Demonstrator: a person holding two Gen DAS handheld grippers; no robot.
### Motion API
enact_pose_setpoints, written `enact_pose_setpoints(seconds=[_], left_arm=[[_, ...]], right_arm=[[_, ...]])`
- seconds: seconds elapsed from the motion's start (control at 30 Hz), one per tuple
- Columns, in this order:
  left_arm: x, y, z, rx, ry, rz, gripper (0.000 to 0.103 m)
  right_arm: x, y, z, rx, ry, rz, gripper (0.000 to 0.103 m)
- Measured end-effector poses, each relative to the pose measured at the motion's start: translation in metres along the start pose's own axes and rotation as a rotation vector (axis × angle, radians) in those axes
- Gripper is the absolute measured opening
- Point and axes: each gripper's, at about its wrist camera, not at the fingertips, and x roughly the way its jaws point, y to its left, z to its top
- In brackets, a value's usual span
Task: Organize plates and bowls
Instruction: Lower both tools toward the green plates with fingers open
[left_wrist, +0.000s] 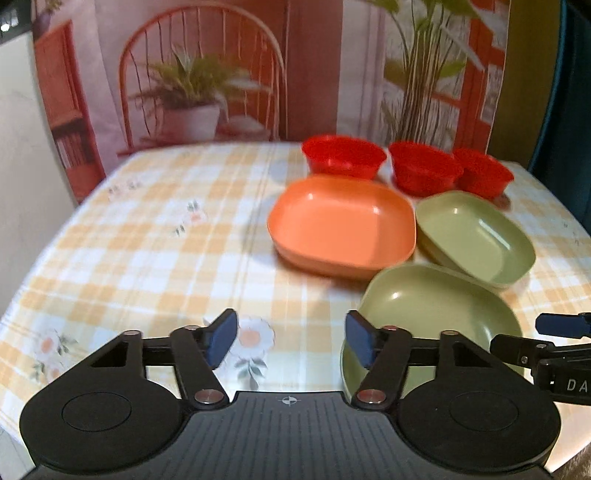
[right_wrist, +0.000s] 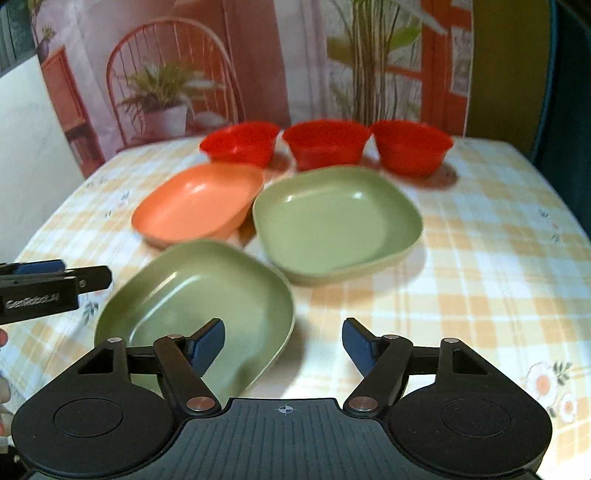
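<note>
My two claws, left claw (left_wrist: 290, 341) and right claw (right_wrist: 283, 345), hover spread and empty over the checked surface (right_wrist: 480, 258), green plates (right_wrist: 332, 218), an orange plate (right_wrist: 195, 203) and red bowls (right_wrist: 325, 144) ahead.

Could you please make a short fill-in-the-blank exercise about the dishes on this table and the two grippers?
1. The number of red bowls standing in a row at the far side of the table is ____.
2. Besides two green plates, the table holds one plate whose colour is ____.
3. The left gripper and the right gripper both have their jaws ____.

Missing words: three; orange; open
</note>
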Motion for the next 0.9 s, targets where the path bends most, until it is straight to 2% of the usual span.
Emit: enact_pose_setpoints(seconds=[0.17,0.23,0.33,0.57,0.73,0.9], left_arm=[[0.002,-0.003,-0.005,0.029,-0.004,-0.007,0.053],[0.001,-0.005,-0.005,0.042,-0.005,-0.014,0.044],[0.002,-0.008,-0.005,0.051,-0.006,-0.026,0.041],[0.000,-0.003,-0.002,0.016,0.003,-0.067,0.040],[-0.001,0.000,-0.003,-0.005,0.042,-0.109,0.037],[0.002,-0.003,-0.005,0.003,0.059,-0.134,0.037]], right_arm=[[0.010,0.001,-0.003,0.003,0.030,0.025,0.053],[0.013,-0.001,-0.003,0.005,0.034,0.034,0.046],[0.016,-0.002,-0.002,0.010,0.039,0.052,0.042],[0.016,-0.003,-0.002,0.012,0.044,0.064,0.041],[0.011,-0.007,-0.004,0.029,0.055,0.072,0.042],[0.008,-0.003,-0.006,0.019,0.067,0.084,0.042]])
